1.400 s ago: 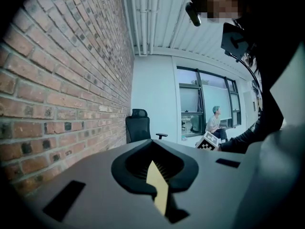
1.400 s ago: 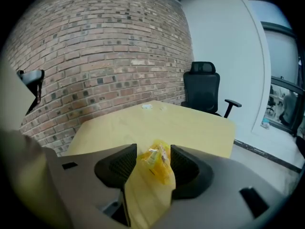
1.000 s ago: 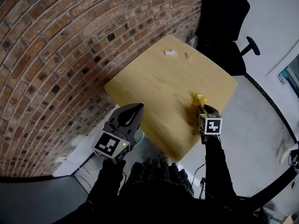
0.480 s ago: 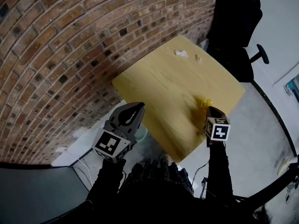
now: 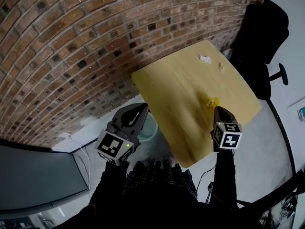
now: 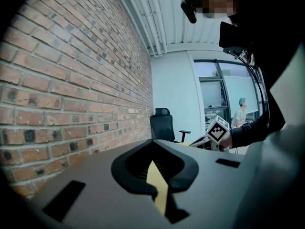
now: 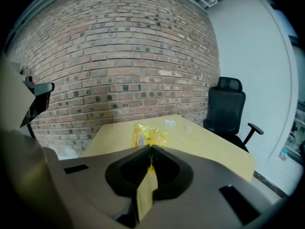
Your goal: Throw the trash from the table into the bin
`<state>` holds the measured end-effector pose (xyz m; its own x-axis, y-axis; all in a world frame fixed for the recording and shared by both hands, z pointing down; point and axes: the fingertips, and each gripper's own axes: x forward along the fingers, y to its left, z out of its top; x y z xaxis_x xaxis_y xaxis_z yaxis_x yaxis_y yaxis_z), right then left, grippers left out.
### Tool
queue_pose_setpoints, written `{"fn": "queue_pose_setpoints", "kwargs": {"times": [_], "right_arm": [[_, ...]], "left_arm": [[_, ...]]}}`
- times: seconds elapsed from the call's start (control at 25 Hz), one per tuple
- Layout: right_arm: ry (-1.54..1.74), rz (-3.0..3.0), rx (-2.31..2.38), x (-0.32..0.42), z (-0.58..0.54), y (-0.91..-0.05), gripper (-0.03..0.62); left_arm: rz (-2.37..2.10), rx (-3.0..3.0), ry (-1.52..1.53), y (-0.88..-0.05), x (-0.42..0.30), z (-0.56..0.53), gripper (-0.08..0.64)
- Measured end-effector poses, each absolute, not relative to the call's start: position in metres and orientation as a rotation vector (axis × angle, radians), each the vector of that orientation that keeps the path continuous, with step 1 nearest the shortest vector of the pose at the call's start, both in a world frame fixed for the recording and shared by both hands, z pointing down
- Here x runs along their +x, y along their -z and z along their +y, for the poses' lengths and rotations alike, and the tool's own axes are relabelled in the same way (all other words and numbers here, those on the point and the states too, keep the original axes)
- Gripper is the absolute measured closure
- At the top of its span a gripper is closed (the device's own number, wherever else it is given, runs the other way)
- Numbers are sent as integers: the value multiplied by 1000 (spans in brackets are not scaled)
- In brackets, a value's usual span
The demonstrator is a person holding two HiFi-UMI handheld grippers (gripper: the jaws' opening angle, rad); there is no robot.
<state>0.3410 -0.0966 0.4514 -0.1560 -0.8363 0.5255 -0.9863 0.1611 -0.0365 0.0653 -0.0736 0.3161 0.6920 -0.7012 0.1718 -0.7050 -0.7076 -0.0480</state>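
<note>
The wrapper [image 7: 148, 134] is a small piece of crinkled, glossy yellow plastic film with dark print on it, creased into uneven folds that catch the light. It stands up just beyond the tips of the right gripper [image 7: 151, 147], whose jaws have just been closing and now pinch its lower edge tight between them. In the head view it sits over the near right part of the table [image 5: 181, 89], a square top of pale yellow wood with a smooth matte face and rounded corners; whether the film has fully cleared the wood is hard to tell. Two small white crumpled scraps [image 5: 205, 58] lie close together near the far corner of the table. The left gripper [image 6: 152, 143], dull grey plastic with black-lined pads, has its jaws pressed together on nothing and is held off the table's left edge, above a round, pale bin [image 5: 150, 128] on the floor. A rough red brick wall [image 5: 71, 46] runs along the left, and a black office chair [image 5: 259, 37] stands beyond the table.
</note>
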Motion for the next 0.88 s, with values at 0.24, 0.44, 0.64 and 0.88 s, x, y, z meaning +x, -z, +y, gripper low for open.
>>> {"fn": "queue_pose_setpoints", "kwargs": {"times": [0.24,0.44,0.64,0.88], "right_arm": [[-482,-2185,1572,270,-128,-450,578],[-458,-2259,1477,210,-147,-449,578],[-438,-2300,1400,153,-155,-445,578],[-428,-2351,1314,83,-159,-441,578]], "left_arm": [[-1358,2788,-268,-316,18,-67,560],[-1488,2706,-292,-323,-36,-62,560],[-1564,2666,-250,-317,-81,-62,560],[-1639,2607,-210,-324,-133,-65,560]]}}
